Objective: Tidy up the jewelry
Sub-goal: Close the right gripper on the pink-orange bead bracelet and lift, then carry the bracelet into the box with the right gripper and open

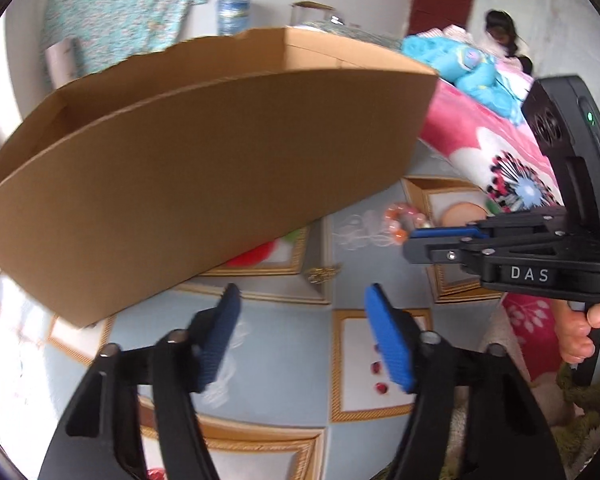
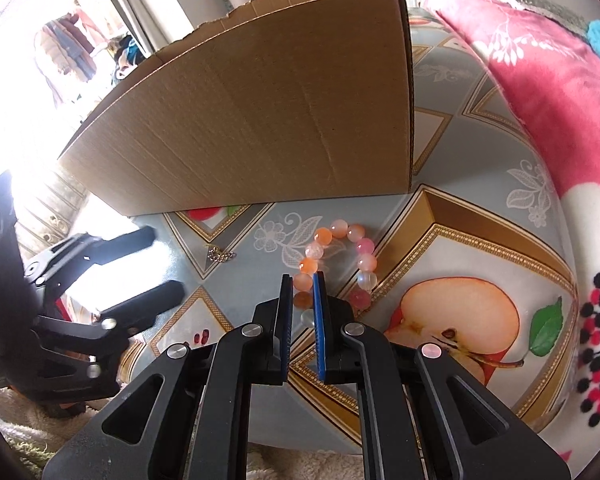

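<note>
Low in the right wrist view, the right tongs are pressed nearly together over the beaded bracelet, pinching nothing, while the left tongs stand spread and empty near the cardboard box.

The left gripper is angled downward, its blue-padded fingers spread apart with nothing between them. The right gripper is likewise tilted down, fingers nearly closed, its handle grasped by a hand.
</note>
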